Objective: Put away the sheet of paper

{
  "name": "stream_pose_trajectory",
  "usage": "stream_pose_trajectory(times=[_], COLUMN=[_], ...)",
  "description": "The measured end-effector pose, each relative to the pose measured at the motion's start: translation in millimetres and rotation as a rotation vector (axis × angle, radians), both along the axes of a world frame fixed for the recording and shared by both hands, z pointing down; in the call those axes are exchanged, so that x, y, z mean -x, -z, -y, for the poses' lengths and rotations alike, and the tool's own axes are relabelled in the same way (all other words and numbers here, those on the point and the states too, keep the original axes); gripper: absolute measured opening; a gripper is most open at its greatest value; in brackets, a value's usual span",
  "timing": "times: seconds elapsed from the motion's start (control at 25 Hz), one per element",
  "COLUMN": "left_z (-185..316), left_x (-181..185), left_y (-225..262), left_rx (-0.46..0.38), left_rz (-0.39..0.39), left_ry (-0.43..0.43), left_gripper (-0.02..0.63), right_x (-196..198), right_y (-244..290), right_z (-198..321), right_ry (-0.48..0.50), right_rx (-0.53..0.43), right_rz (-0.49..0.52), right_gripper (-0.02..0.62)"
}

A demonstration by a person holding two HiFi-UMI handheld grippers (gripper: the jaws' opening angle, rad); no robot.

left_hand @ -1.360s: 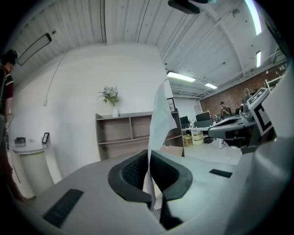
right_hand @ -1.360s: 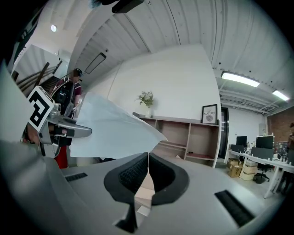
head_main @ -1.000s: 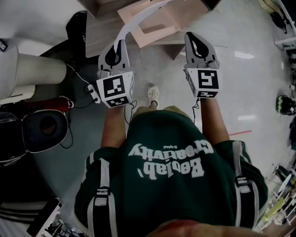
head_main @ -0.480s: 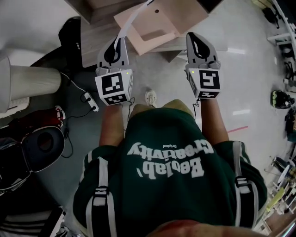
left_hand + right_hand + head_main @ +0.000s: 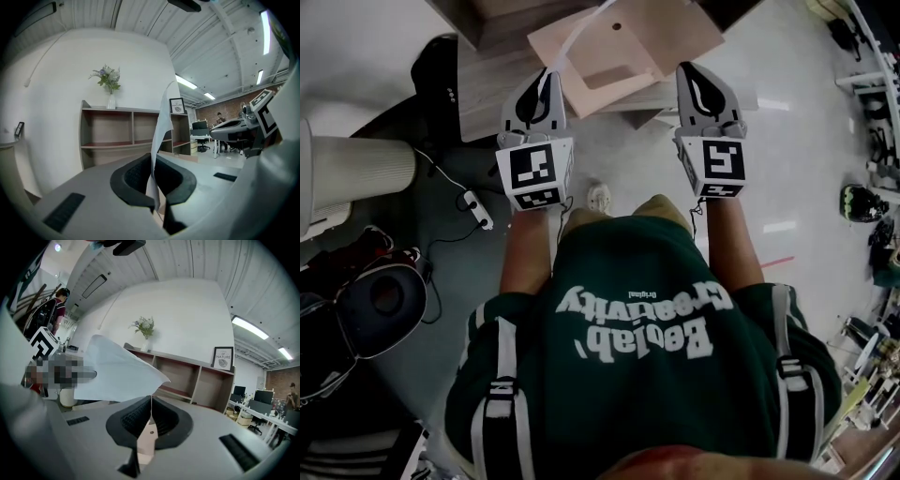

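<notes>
A white sheet of paper (image 5: pixel 572 42) stands edge-on, rising from my left gripper (image 5: pixel 539 82) toward the top of the head view. In the left gripper view the sheet (image 5: pixel 162 122) runs up from between the jaws of the left gripper (image 5: pixel 153 165), which is shut on its lower edge. The right gripper view shows the sheet (image 5: pixel 112 366) spreading out to the left. My right gripper (image 5: pixel 701 77) is held level with the left; its pads (image 5: pixel 151 408) meet with only a thin slit between them and nothing in it. A brown open shelf unit (image 5: pixel 126 136) stands ahead against the white wall.
A pale tan box-like piece (image 5: pixel 623 42) lies below and ahead of both grippers. A vase of flowers (image 5: pixel 110 89) tops the shelf. On the floor at left are a power strip (image 5: pixel 474 202), cables and a dark round bag (image 5: pixel 382 298). Office desks (image 5: pixel 206 137) lie to the right.
The floor and the tan piece have slid down and left in the head view as the person moves forward. Both grippers keep their pose, the left still holding the paper.
</notes>
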State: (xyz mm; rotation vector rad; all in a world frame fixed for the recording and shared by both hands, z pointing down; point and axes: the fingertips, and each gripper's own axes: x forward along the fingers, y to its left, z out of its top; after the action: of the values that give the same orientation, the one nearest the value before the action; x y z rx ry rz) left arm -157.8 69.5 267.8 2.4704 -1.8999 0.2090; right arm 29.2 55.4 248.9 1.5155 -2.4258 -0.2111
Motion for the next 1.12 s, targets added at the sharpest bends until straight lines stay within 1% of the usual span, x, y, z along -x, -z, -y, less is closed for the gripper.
stream_pose_trajectory(times=[0.16, 0.4, 0.48, 0.72, 0.84, 0.92, 1.0, 1.12], left_z=[13.0, 43.0, 54.9, 97.0, 117.4, 129.9, 141.9, 162.3], left_x=[-12.0, -45.4, -56.0, -91.1, -107.0, -117.7, -125.4, -126.9], left_y=[-2.0, -11.1, -16.2, -36.1, -41.6, -45.2, -53.2, -78.5], left_rx=[0.011, 0.057, 0.075, 0.137, 0.152, 0.161, 0.184, 0.260], left_rz=[-0.009, -0.073, -0.077, -0.058, -0.062, -0.075, -0.101, -0.143], left_ry=[-0.025, -0.077, -0.082, -0.093, -0.103, -0.120, -0.118, -0.070], left_gripper=[0.018, 0.018, 0.018, 0.018, 0.018, 0.018, 0.018, 0.018], right_x=[-8.1, -32.2, -41.1, -67.1, -75.5, -79.8, -84.3, -88.1], right_y=[-3.5, -11.5, -17.8, -33.9, -40.9, -45.3, -49.3, -56.4], right_z=[8.1, 28.3, 39.5, 92.2, 123.2, 144.1, 164.0, 192.7], right_ry=[-0.008, -0.015, -0.014, 0.014, 0.041, 0.061, 0.082, 0.116], right_rx=[0.002, 0.011, 0.024, 0.059, 0.068, 0.073, 0.077, 0.087], right_rz=[0.000, -0.001, 0.003, 0.030, 0.049, 0.061, 0.068, 0.075], right_gripper=[0.035, 0.035, 0.035, 0.035, 0.035, 0.035, 0.035, 0.035])
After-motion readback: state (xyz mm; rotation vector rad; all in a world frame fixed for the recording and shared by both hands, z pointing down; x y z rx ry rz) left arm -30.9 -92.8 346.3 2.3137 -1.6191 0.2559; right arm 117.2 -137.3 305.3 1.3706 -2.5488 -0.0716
